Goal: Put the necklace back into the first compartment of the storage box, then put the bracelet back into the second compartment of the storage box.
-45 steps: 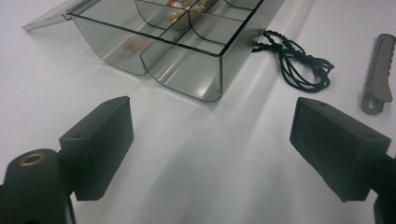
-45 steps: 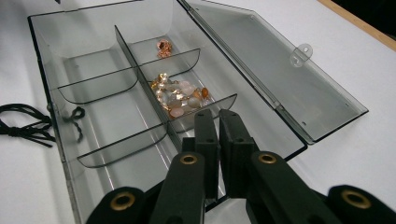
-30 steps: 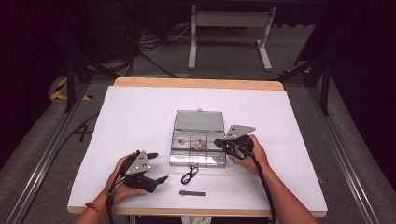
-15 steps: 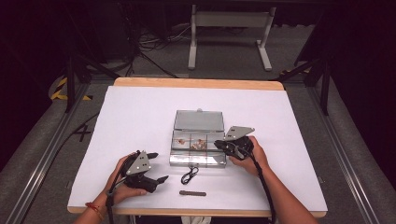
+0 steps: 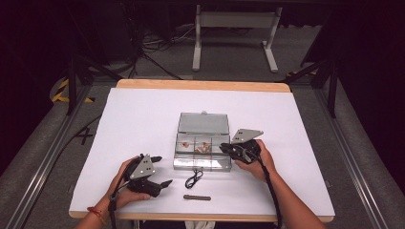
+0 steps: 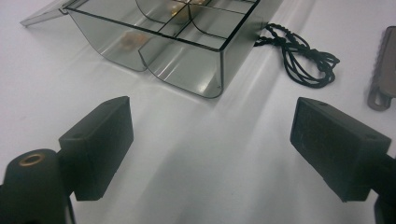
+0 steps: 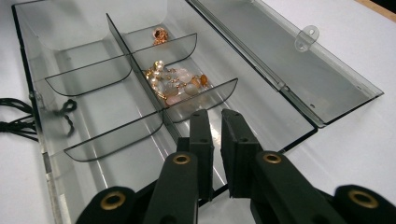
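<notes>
While dark floor surrounds the white table (image 5: 143, 114), left gripper (image 5: 160, 171) jaws gape empty; right gripper (image 5: 222, 147) jaws, nearly closed, have just been opening, empty.

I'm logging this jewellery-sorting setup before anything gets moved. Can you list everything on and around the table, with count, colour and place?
clear smoky plastic compartment box: one, lid open and laid flat behind it, table centre
pearl and gold bead jewellery: one cluster, in a middle compartment by the hinge
small gold trinket: one, in the next compartment along
black cord: one, coiled, on the table in front of the box
flat grey-brown bar: one, near the front edge
white table cover: one, over a wooden tabletop
left gripper: black, jaws wide open, nothing between them
right gripper: black, jaws just opening, narrow gap, nothing between, over the box's end
</notes>
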